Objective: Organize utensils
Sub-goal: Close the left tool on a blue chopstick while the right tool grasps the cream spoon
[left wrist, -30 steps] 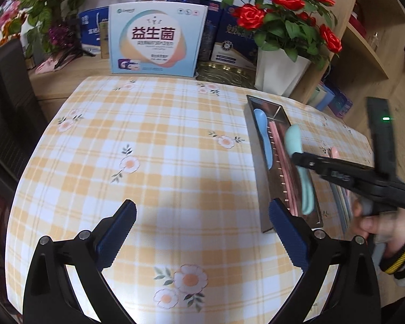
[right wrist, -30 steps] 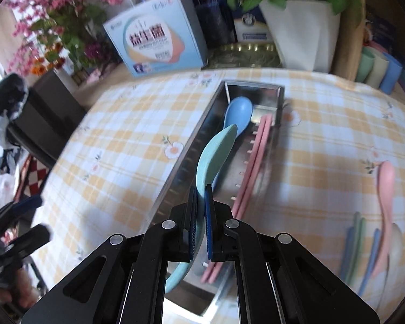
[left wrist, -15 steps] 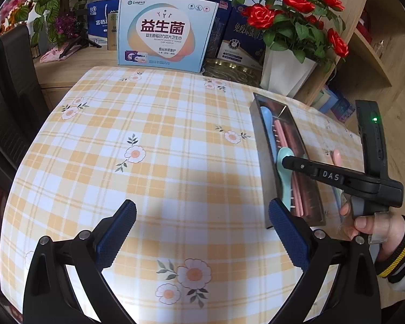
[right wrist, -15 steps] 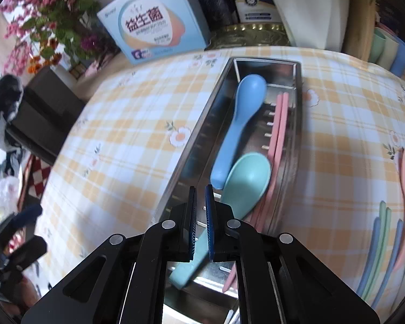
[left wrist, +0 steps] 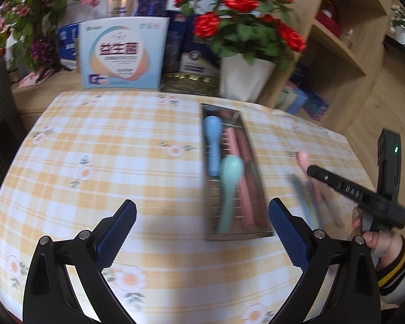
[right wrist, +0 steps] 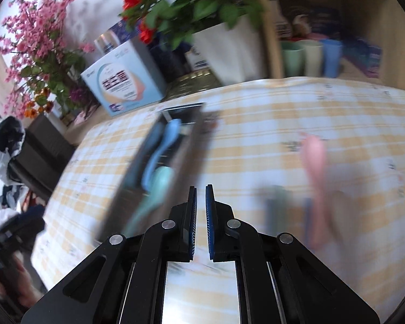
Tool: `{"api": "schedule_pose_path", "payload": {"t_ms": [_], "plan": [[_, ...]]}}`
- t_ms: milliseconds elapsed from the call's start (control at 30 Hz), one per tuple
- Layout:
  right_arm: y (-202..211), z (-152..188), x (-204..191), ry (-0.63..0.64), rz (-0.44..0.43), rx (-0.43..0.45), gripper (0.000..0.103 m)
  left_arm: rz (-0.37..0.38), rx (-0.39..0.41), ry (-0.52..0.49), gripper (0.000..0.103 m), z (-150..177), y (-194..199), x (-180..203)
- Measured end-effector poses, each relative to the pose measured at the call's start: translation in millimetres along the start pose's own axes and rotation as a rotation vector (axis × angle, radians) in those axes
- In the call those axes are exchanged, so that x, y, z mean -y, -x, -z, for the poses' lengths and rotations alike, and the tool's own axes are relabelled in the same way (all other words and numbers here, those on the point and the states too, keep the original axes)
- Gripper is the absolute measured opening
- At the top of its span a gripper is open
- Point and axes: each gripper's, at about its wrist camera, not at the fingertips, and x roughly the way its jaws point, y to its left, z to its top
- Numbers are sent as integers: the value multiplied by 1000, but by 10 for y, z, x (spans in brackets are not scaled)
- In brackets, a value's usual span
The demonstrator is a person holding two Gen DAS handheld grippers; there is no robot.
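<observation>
1. the metal tray lies on the checked surface, running from near to far, right of centre in the left wrist view.
2. inside it lie a blue spoon, a mint green spoon nearer the camera, and pink chopsticks along the tray's right side.
3. more utensils lie loose on the surface right of the tray: a pink spoon and a few thin sticks, too blurred to count or name.
4. the right gripper has its fingers nearly together with nothing between them; it hangs above the surface between the tray and the loose pieces.
5. the left gripper has its fingers spread wide and empty, low over the near part of the surface.
6. the spoons look like light, stiff, smooth plastic, so i judge they would slip or pivot if pinched at the rounded bowl.
7. the better hold is likely mid-handle, across the narrow width.
8. the thin sticks lie flat and close together, so picking one alone may be fiddly.
</observation>
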Motion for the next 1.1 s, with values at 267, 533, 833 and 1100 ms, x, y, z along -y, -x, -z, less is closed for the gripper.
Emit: {"api": "schedule_pose_path", "payload": {"t_ms": [267,533,833,1100], "plan": [[374,285,709,57,112,56,7,88,-24,-77,65,50,-137,697],[488,450,1162,39,164,97,7,182,-133,-176,48,239,-500,1463],[498,572,1301,40,171,135,7,147,-278,-133,31,491,-1114,1743],[463,573,1344,18,157,123,7,113,-336,-112,24,600,-1327,1750]]}}
